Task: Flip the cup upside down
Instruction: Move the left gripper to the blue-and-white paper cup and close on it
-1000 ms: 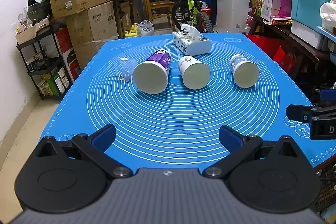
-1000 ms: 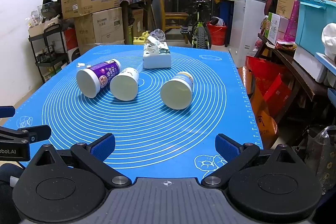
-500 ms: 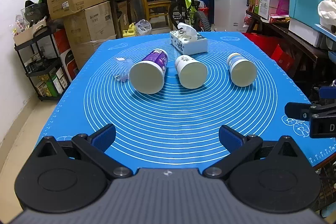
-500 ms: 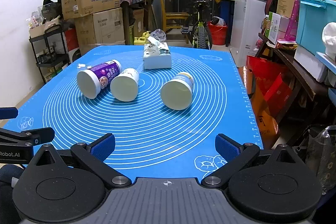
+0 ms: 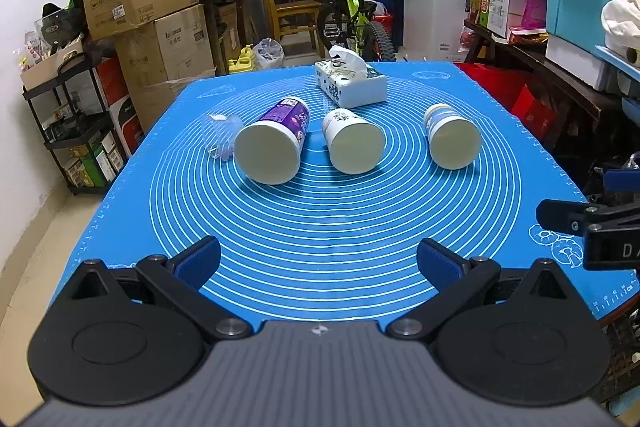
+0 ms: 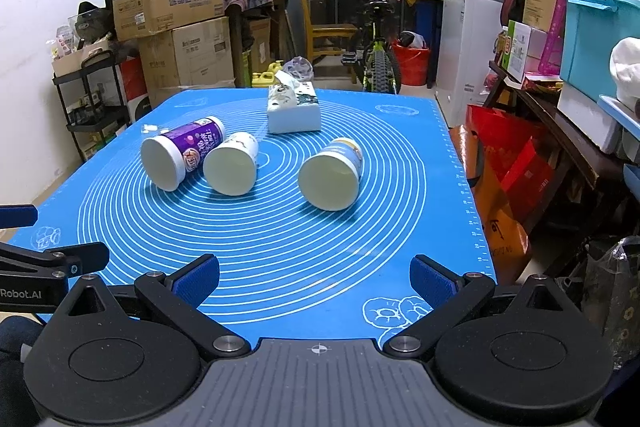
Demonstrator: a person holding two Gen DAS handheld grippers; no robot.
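Three paper cups lie on their sides on the blue mat (image 5: 320,227), mouths toward me. A purple cup (image 5: 272,147) lies at the left, a white cup (image 5: 354,143) in the middle, a blue-and-white cup (image 5: 452,137) at the right. The right wrist view shows the purple cup (image 6: 180,153), the white cup (image 6: 232,163) and the blue-and-white cup (image 6: 332,173). My left gripper (image 5: 319,261) is open and empty over the mat's near edge. My right gripper (image 6: 315,277) is open and empty, also at the near edge, to the right.
A tissue box (image 5: 350,85) stands behind the cups; it also shows in the right wrist view (image 6: 294,109). A clear plastic scrap (image 5: 224,139) lies left of the purple cup. Cardboard boxes (image 5: 148,11), a bicycle (image 5: 352,15) and shelves surround the table.
The left gripper has drifted slightly, so the cups sit a little left and higher in its view. The right gripper has barely moved. Both stay open.
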